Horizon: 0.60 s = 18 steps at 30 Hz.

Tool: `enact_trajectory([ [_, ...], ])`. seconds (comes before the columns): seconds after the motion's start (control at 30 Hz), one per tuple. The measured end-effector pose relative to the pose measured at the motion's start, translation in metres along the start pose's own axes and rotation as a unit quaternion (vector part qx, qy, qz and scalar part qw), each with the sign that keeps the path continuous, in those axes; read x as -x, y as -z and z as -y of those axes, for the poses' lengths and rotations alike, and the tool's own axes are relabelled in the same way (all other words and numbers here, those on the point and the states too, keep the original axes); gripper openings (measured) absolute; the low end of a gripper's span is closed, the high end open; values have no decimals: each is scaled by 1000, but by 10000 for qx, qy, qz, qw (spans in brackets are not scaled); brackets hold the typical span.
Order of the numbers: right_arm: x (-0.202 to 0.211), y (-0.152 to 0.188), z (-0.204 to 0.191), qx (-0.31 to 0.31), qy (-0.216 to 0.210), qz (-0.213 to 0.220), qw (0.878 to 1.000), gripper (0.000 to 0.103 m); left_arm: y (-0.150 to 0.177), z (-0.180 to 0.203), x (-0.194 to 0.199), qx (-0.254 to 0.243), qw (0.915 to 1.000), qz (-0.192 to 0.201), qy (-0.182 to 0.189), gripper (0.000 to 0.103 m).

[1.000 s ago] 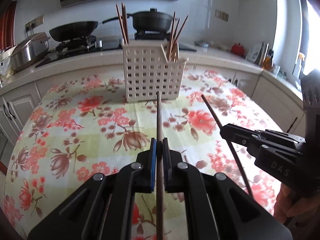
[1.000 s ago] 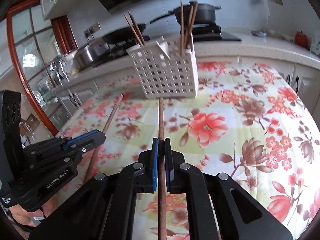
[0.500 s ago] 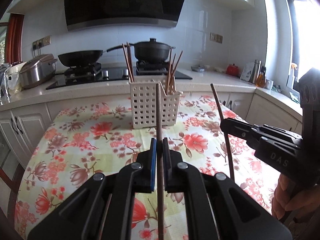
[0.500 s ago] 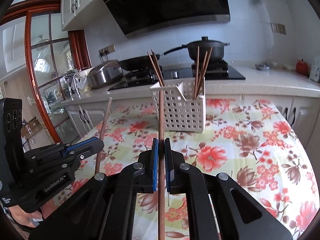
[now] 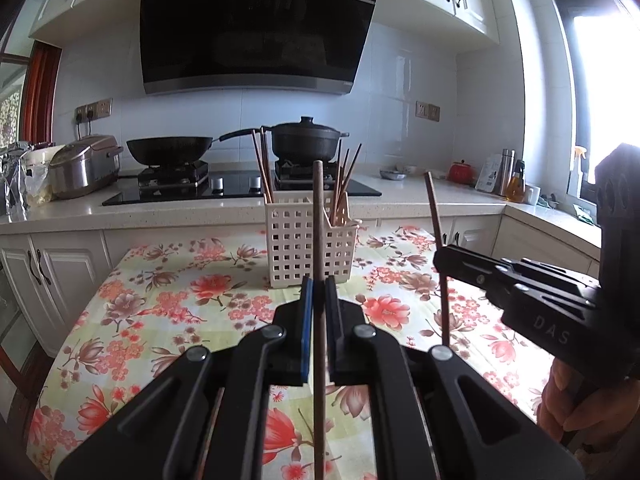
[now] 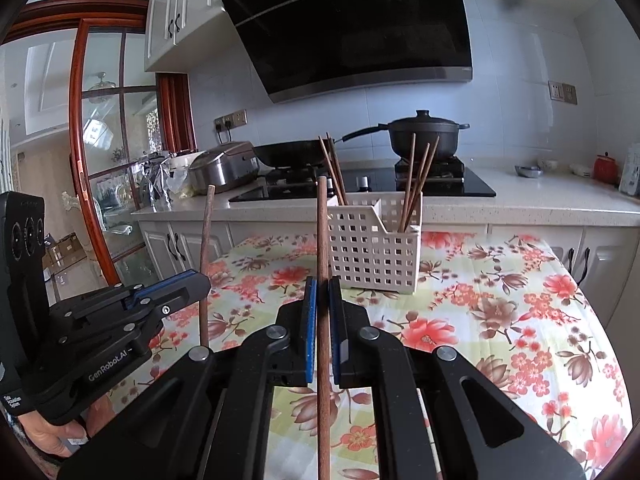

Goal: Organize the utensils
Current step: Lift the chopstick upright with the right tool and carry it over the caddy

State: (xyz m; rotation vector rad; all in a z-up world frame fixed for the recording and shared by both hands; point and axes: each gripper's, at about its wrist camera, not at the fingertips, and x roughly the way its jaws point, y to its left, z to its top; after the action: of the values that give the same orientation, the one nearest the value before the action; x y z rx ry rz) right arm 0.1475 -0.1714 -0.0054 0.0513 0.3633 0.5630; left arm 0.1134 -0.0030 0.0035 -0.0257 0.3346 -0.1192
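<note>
A white lattice utensil basket stands on the floral tablecloth at the far side, with several brown chopsticks upright in it. It also shows in the right wrist view. My left gripper is shut on a brown chopstick that points up toward the basket. My right gripper is shut on another brown chopstick, also upright. The right gripper appears at the right in the left wrist view, and the left gripper at the left in the right wrist view. Both are held above the table, short of the basket.
Behind the table runs a counter with a hob, a black wok, a black lidded pot and a steel rice cooker. A range hood hangs above. Bottles stand on the counter at right.
Both grippers have tilted upward with their chopsticks, from pointing down at the table to nearly level. The basket now appears farther and lower in both views.
</note>
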Motion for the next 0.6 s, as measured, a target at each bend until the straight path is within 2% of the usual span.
enact_trajectory([
  [0.17,3,2,-6,88,-30,90,9999,6,1,5,10,-111,9997,205,-41,6],
  [0.6,0,-9,-7,155,22,256,9995,6,-4,1,7,-88,9996,267,-53,6],
])
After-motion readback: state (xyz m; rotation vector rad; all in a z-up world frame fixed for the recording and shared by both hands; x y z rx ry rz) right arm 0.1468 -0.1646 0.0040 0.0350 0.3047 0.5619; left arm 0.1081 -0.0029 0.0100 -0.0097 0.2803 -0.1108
